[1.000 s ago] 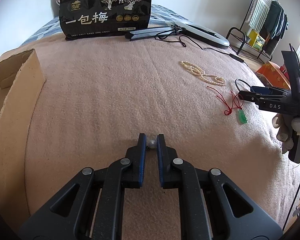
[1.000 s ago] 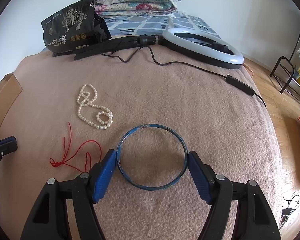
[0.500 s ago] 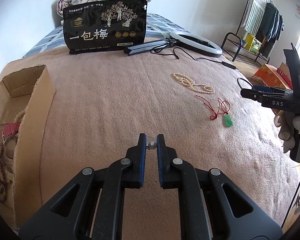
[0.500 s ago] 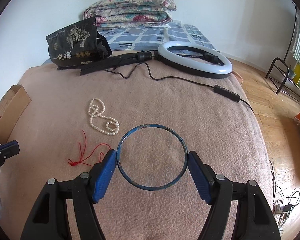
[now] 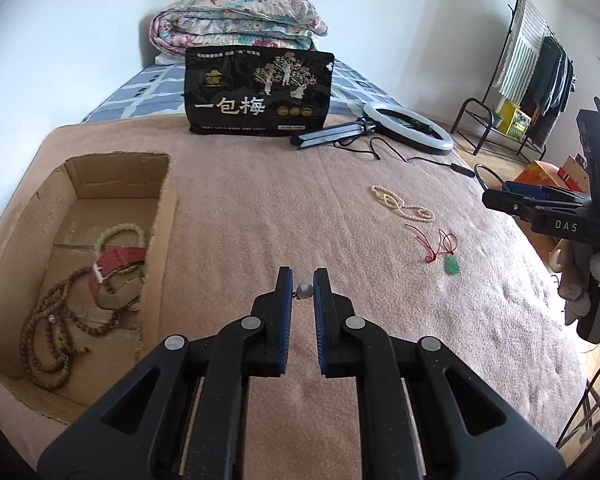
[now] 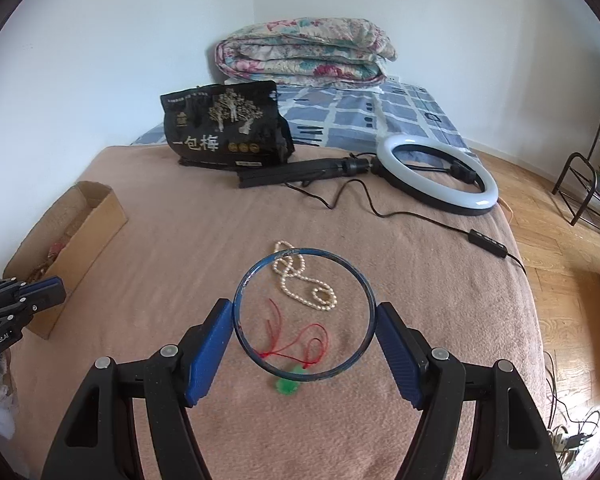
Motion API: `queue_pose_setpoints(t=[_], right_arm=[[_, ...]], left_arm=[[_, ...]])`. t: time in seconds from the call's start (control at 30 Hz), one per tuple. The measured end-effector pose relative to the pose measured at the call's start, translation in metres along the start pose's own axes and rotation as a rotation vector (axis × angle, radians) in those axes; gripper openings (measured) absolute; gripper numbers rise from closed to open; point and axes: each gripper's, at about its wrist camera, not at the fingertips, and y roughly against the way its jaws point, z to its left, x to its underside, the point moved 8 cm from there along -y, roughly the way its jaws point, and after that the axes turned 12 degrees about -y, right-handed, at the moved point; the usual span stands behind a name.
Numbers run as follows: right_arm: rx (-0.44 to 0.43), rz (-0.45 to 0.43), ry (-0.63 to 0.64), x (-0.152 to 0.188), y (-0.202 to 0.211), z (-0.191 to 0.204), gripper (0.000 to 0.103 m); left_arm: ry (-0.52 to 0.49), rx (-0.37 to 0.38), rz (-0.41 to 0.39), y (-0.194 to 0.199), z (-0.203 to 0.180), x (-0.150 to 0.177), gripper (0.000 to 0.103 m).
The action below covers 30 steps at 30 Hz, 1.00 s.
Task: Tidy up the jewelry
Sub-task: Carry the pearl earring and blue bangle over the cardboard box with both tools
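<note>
A: So what's seen of the rig? The left gripper [image 5: 302, 280] is built from matte black linkage arms, pinned with round silver screws, and its fingers [image 5: 281, 304] are lined with ribbed blue pads.

B: Same build on the right gripper [image 6: 304, 316], only the blue pads are shown broadside there. "DAS" is printed in white on its side, "GenRobot.AI" on the other one. A pale knit glove is worn on the right hand [image 5: 580, 280].

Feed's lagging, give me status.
Left tool shut on small pearl. Right tool shut on blue bangle. Cardboard box path unobstructed.
</note>
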Motion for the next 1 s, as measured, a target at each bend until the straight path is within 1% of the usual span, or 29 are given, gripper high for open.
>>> queue_pose_setpoints(t=[0.27, 0.6, 0.8, 1.0], right_arm=[[-0.063, -0.018, 0.06, -0.01, 0.014, 0.064, 0.074], [-0.13, -0.015, 0.12, -0.007, 0.013, 0.14, 0.074], [-0.167, -0.008, 0.155, -0.003, 0.013, 0.181, 0.074], [-0.196, 0.005, 0.191, 0.001, 0.007, 0.219, 0.074]], left_arm=[[0.039, -0.063, -0.038, 0.04, 0.046, 0.009, 0.009], [0.047, -0.13, -0.039, 0.073, 0.09, 0.031, 0.009], [0.055, -0.151, -0.041, 0.086, 0.112, 0.04, 0.009], [0.088, -0.161, -0.043, 0.092, 0.132, 0.049, 0.009]])
